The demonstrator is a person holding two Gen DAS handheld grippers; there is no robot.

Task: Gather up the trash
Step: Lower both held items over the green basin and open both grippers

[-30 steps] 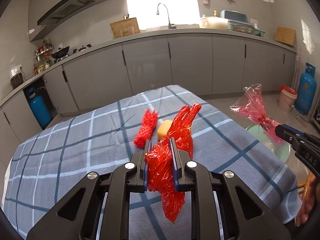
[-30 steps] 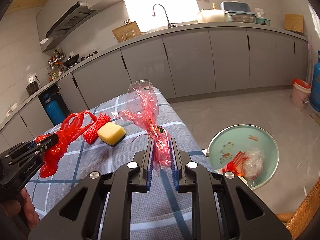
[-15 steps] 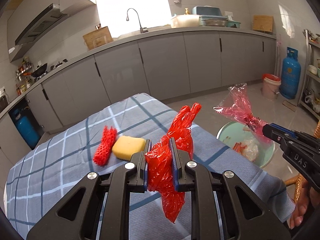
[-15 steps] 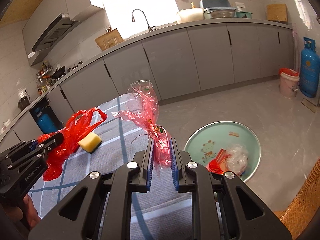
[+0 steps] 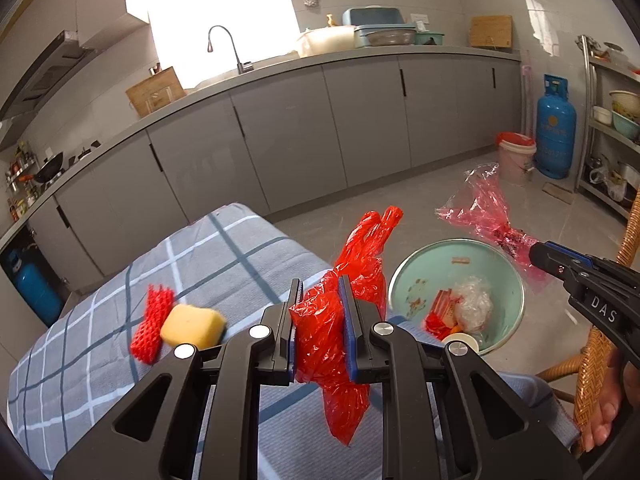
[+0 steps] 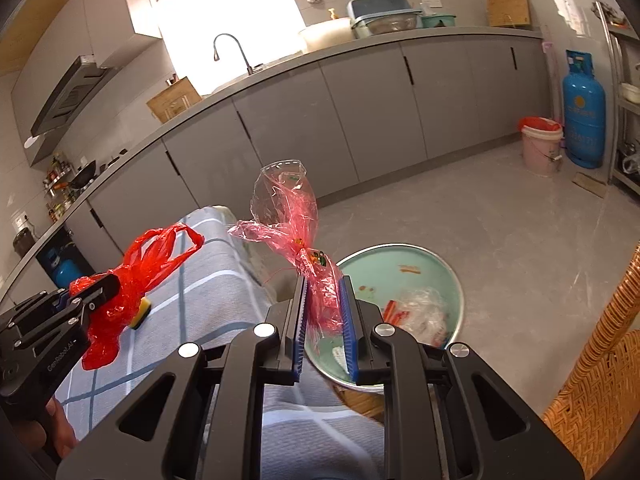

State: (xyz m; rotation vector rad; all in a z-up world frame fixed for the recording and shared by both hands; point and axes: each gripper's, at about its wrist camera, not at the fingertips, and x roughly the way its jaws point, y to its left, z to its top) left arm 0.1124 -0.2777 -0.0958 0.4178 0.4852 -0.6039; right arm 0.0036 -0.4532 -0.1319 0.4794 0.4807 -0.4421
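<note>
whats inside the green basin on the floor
The round pale green basin holds a crumpled clear plastic wad, red-and-orange wrappers and a small white cup. Its near edge is hidden behind the gripper, so anything there can't be seen.

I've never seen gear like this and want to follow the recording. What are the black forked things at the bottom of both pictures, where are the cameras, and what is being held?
They are hand-held two-finger grippers, one per hand; no robot is involved. Each carries a wide-angle camera looking forward along its fingers, so one picture comes from the left hand, the other from the right.

The left gripper is shut on a crumpled red plastic bag. The right gripper is shut on a clear pink plastic wrapper. Each gripper also appears at the edge of the other's picture.

On the checked tablecloth lie a yellow sponge and a red foam net. On the floor beside the table sits a green basin already holding some trash.
</note>
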